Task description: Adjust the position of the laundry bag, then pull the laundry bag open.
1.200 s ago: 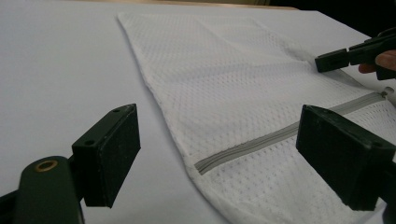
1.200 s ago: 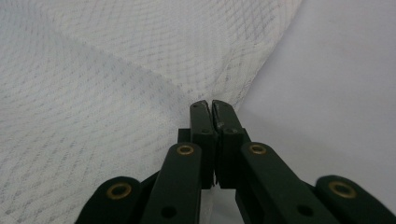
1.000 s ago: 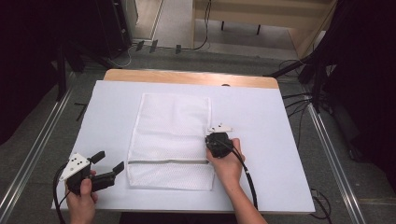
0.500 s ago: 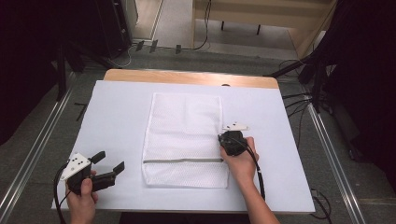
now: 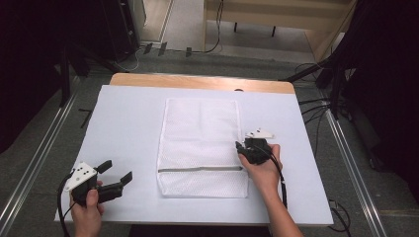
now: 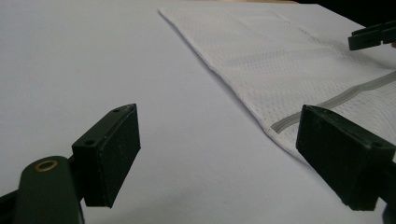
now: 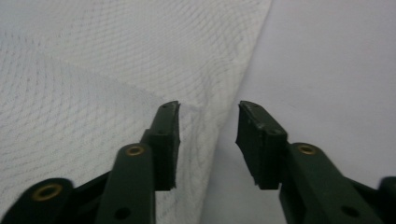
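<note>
While left tongs (image 5: 117, 178) gape wide on the table (image 5: 128, 123), right tongs (image 7: 208, 122) part-open astride mesh bag (image 5: 200, 133) edge, no writing legible

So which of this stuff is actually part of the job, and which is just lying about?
Part of the job, as far as I can judge:
- white mesh bag with its grey zip
- right tongs, open at the bag's edge
- left tongs, open

Just lying about:
- cables on the floor
</note>
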Tool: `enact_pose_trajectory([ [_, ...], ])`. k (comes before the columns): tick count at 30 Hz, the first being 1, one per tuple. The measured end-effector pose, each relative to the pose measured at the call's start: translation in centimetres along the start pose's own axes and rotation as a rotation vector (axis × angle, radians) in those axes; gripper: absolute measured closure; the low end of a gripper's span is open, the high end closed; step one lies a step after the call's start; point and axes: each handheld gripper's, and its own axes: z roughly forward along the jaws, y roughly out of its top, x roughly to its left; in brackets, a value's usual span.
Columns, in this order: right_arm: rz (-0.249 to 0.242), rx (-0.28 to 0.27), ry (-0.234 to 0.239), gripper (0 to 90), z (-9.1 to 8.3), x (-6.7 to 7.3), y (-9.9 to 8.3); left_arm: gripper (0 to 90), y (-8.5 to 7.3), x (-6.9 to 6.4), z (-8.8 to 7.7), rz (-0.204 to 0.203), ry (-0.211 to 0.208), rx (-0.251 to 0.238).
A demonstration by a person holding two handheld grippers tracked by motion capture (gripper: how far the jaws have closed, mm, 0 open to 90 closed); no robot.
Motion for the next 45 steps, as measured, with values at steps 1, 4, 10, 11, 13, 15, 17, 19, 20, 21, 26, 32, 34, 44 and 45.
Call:
enact_pose_trajectory([
  [1, 0.000, 0.000, 0.000, 58.1, 0.0, 0.0, 0.0, 13.9, 0.0, 0.0, 0.0, 0.000, 0.000, 0.000],
  [4, 0.019, -0.045, 0.023, 53.3, -2.1, -0.9, -1.0, 13.9, 0.0, 0.0, -0.1, -0.001, -0.002, 0.002],
  [10, 0.056, -0.108, 0.074, 52.8, -5.6, -2.1, -3.9, 13.9, -0.1, -0.2, 0.1, -0.002, 0.001, -0.001],
  [11, 0.056, -0.108, 0.074, 52.8, -5.6, -2.1, -3.9, 13.9, -0.1, -0.2, 0.1, -0.002, 0.001, -0.001],
  [13, 0.060, -0.111, 0.072, 53.1, -6.6, -2.4, -5.1, 13.9, -0.1, -0.2, 0.1, 0.005, 0.004, 0.003],
  [15, 0.085, -0.117, 0.083, 53.8, -7.6, -2.6, -6.3, 13.9, -0.1, -0.3, 0.2, 0.004, 0.003, 0.003],
  [17, 0.086, -0.111, 0.097, 53.9, -8.4, -2.5, -7.4, 14.9, 0.0, -0.4, 0.2, 0.003, -0.019, -0.004],
  [19, 0.070, -0.093, 0.109, 50.1, -9.4, -2.2, -8.4, 14.9, 0.1, -0.9, 0.3, 0.024, -0.012, -0.011],
  [20, 0.068, -0.081, 0.124, 51.1, -9.7, -2.0, -8.7, 14.9, 0.1, -1.1, 0.4, 0.028, -0.012, -0.013],
  [21, 0.068, -0.081, 0.124, 51.1, -9.7, -2.0, -8.7, 14.8, 0.1, -1.1, 0.4, 0.028, -0.012, -0.013],
  [26, 0.097, -0.079, 0.176, 51.6, -10.4, -1.1, -9.6, 14.7, 0.3, -2.2, 0.9, 0.037, -0.039, -0.006],
  [32, 0.120, -0.060, 0.204, 50.3, -9.8, -0.2, -9.4, 14.3, 0.5, -3.0, 1.0, 0.054, -0.066, -0.011],
  [34, 0.117, -0.058, 0.204, 49.8, -9.6, 0.1, -9.3, 14.3, 0.5, -3.1, 1.0, 0.052, -0.069, -0.009],
  [44, 0.089, -0.034, 0.178, 51.1, -7.4, 1.1, -8.4, 14.3, 0.4, -3.1, 1.1, 0.011, -0.105, -0.002],
  [45, 0.092, -0.036, 0.181, 51.1, -7.3, 1.1, -8.3, 14.3, 0.5, -3.3, 1.2, 0.012, -0.109, -0.001],
])
